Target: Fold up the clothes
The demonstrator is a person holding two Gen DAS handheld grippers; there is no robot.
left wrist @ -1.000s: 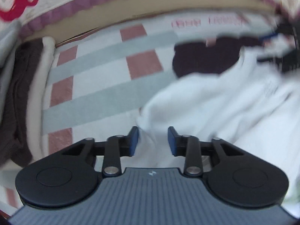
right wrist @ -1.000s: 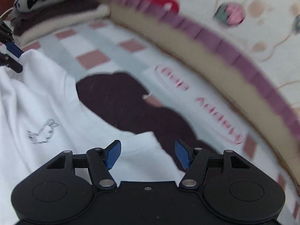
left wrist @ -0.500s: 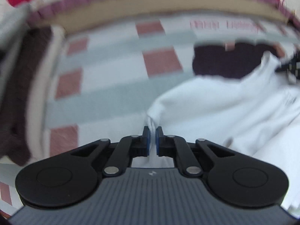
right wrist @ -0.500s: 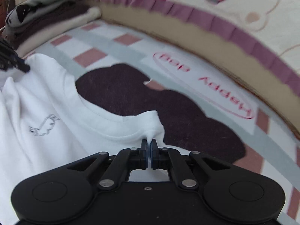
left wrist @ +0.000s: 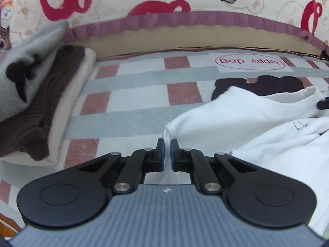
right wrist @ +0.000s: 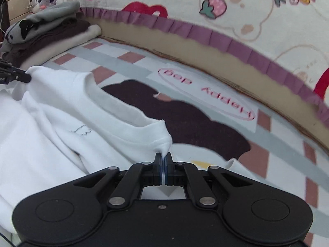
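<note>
White cotton fills the lower part of both wrist views: a T-shirt (right wrist: 61,123) lies rumpled on a checked mat (left wrist: 133,94) printed "Happy dog". The left hand-held gripper (left wrist: 167,152) is pressed together on a corner of the T-shirt at 6 o'clock; the right hand-held gripper (right wrist: 163,165) pinches a fold at the neckline. At 10 o'clock a stack of folded clothes (left wrist: 41,103), grey over brown over cream, sits against the cartoon-print bumper (left wrist: 185,4).
</note>
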